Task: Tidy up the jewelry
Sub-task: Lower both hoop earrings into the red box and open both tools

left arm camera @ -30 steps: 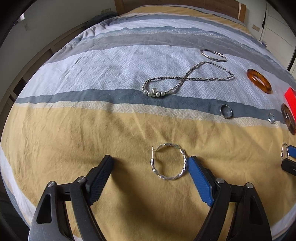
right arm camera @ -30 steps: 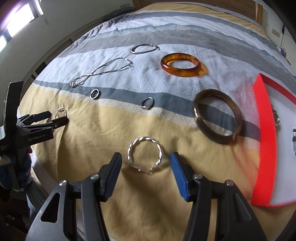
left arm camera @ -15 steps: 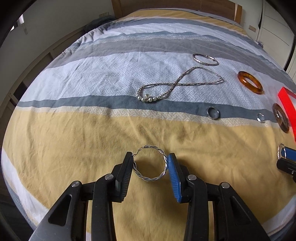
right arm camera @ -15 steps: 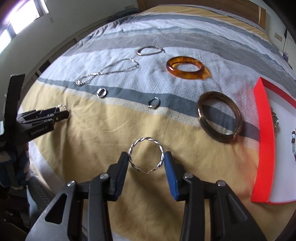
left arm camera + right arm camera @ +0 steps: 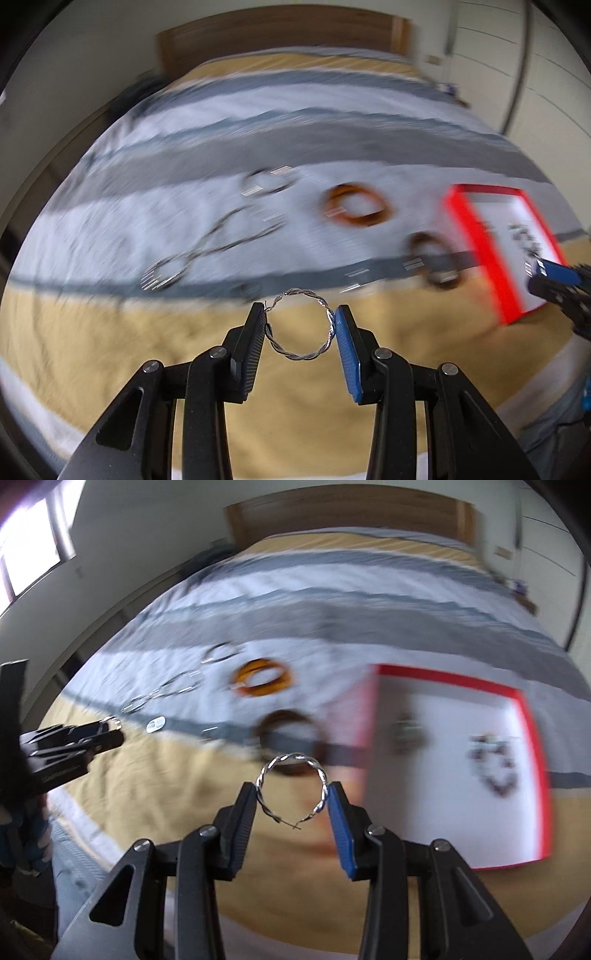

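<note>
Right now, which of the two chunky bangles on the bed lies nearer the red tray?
The dark brown bangle, lying close to the red tray's left edge; the amber bangle lies farther up the bedspread, on the pale stripe.

a home bedroom: striped bedspread (image 5: 332,602) on a bed, wooden headboard (image 5: 347,513), window (image 5: 33,550).

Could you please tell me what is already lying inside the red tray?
Inside the red tray, on its white lining, lie two blurred dark pieces: a small one near the left wall and a looped beaded one further right. Motion blur hides what they are.
</note>
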The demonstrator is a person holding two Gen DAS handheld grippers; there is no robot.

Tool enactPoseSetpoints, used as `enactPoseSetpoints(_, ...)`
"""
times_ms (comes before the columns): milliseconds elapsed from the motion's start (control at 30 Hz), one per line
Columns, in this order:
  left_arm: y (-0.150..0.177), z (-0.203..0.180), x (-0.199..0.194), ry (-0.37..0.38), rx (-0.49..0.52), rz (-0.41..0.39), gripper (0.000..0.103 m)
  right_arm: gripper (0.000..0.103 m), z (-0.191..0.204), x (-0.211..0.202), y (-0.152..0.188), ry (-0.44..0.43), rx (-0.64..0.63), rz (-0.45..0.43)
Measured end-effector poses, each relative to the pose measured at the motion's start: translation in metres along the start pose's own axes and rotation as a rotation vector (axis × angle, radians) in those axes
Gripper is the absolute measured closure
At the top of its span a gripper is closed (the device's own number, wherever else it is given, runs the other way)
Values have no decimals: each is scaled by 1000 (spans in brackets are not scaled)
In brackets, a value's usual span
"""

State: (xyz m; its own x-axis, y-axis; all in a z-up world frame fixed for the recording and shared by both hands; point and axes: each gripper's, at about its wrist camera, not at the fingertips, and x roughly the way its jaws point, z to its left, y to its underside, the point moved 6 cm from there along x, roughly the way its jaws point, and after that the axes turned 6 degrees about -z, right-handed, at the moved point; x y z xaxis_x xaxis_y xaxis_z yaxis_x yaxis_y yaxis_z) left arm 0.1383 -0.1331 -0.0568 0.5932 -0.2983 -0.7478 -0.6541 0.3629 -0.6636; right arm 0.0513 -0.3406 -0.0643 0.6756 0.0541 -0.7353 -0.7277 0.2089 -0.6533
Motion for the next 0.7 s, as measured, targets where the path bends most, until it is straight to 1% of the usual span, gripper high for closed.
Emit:
enactPoseSetpoints(100,-21,-59,3,89,67,-22,65,66,-49,-9,-5,61,34,-2)
enactPoseSetpoints(167,-33,-99,7,139,114,-34,65,66,-74,-11,-7,91,44,4)
enactPoseSetpoints(233,-43,-140,14,194,164,-41,65,66,-95,-9,-5,101,56,23)
enactPoseSetpoints(300,-48,-173,23,230,201,-40,65,66,-114,-2,-1,106,62,50)
enactPoseSetpoints(400,-46,-211,43,257,256,-12,65,66,-129,9,9,104,58,91)
enactPoseSetpoints(467,-40,-231,55,259,306,9,65,66,-132,16,17,99,35,120)
enactPoseSetpoints(533,-33,-241,69,251,346,35,65,65,-132,21,24,93,12,145)
enactPoseSetpoints(700,-15,-248,92,234,396,96,65,65,-134,36,39,86,-49,219)
